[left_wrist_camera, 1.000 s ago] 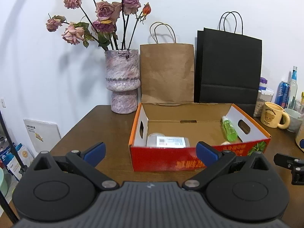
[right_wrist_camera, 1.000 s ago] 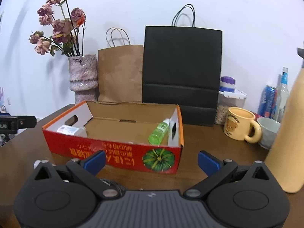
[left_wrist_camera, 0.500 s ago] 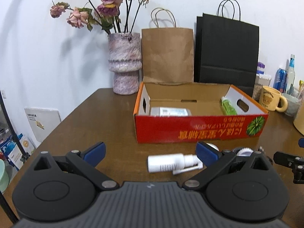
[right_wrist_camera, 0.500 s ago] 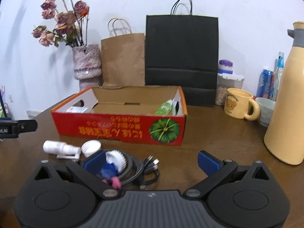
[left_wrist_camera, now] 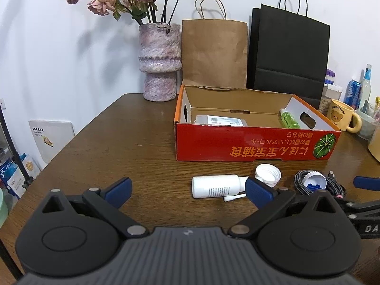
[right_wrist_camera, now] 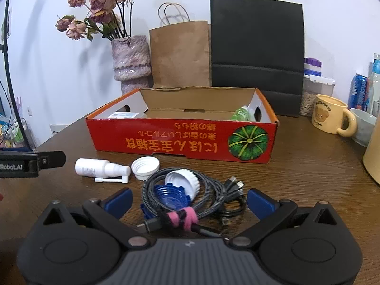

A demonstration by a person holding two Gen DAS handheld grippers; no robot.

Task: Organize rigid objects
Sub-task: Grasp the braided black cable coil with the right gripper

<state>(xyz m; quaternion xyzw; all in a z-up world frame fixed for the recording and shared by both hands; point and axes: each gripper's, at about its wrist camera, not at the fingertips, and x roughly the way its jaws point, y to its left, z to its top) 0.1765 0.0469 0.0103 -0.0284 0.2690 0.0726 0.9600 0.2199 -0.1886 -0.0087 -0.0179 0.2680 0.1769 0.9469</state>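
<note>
A red cardboard box (left_wrist_camera: 256,146) (right_wrist_camera: 180,140) stands on the brown table, holding a green bottle (left_wrist_camera: 288,118) (right_wrist_camera: 242,113) and a labelled pack (left_wrist_camera: 220,120). In front of it lie a white spray bottle (left_wrist_camera: 217,186) (right_wrist_camera: 99,167), two white caps (left_wrist_camera: 268,173) (right_wrist_camera: 145,167) (right_wrist_camera: 182,180), a blue lid (right_wrist_camera: 169,196) and a coiled cable (right_wrist_camera: 190,197) with a pink tie. My left gripper (left_wrist_camera: 187,190) is open and empty, just short of the spray bottle. My right gripper (right_wrist_camera: 188,200) is open, low over the cable coil.
A stone vase of dried roses (left_wrist_camera: 160,64), a brown paper bag (left_wrist_camera: 213,54) and a black bag (left_wrist_camera: 288,54) stand behind the box. A yellow bear mug (right_wrist_camera: 330,114), bowl, cans and a tall yellow jug (right_wrist_camera: 374,152) crowd the right side.
Both grippers have pulled back from the box and dropped lower. The spray bottle, caps and cable have come into view in front of them. Both stay open.
</note>
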